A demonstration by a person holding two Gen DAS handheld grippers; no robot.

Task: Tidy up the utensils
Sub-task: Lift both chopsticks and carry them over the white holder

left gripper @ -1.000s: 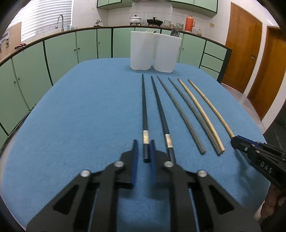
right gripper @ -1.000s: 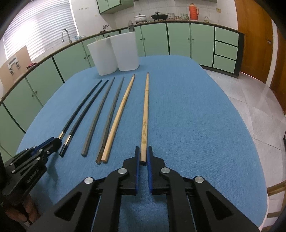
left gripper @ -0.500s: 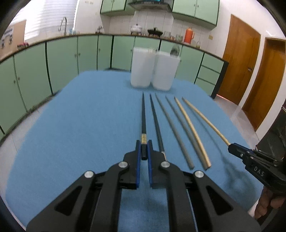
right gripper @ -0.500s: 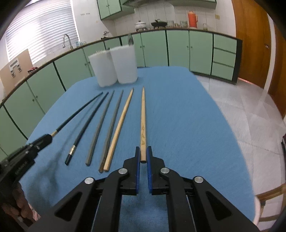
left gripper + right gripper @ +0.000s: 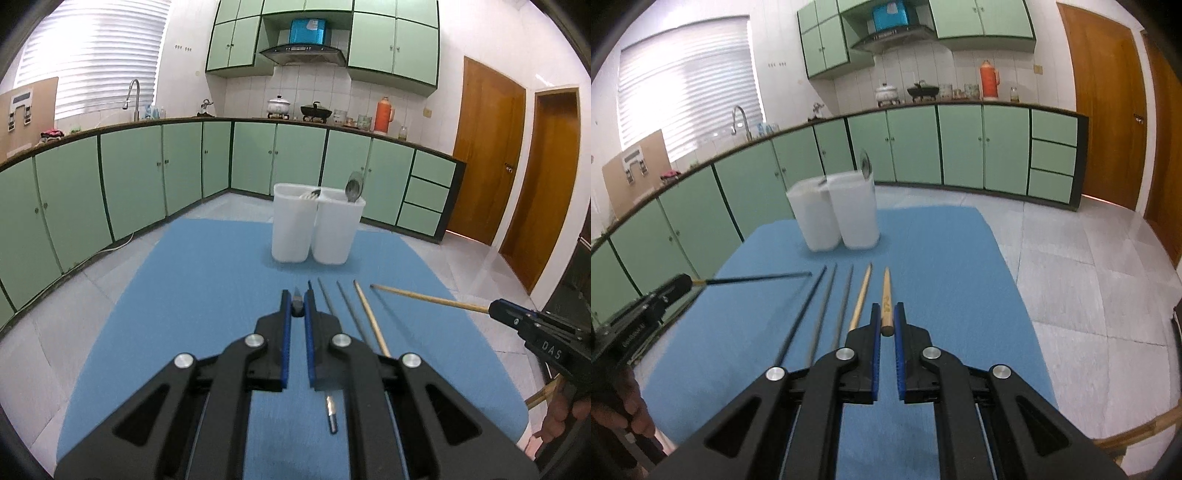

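table: your blue-covered table [image 5: 192,280] carried everything, its far end toward the green cabinets.
containers: two white containers [image 5: 317,229] stood side by side, touching, at the far end; a spoon bowl [image 5: 354,190] stuck up from the right one.
row on the cloth: four chopsticks lay side by side with their long axes running from you toward the containers, tips at the far end: one black [image 5: 801,314], two grey [image 5: 823,306], one pale wooden [image 5: 860,295].
black chopstick: your left gripper [image 5: 297,308] was clamped on the butt of a black chopstick [image 5: 757,278]; seen from your right wrist it was off the cloth, about level, its thin tip pointing across the table toward the row's far ends. it was slim and dark, with a gold band next to the fingers.
wooden chopstick: your right gripper [image 5: 886,325] was clamped on the thick end of a wooden chopstick [image 5: 886,295], its axis continuing the fingers' line toward the containers. it was light brown, tapered, with small dark markings near the butt. from your left wrist it hung above the cloth, tip toward the row.
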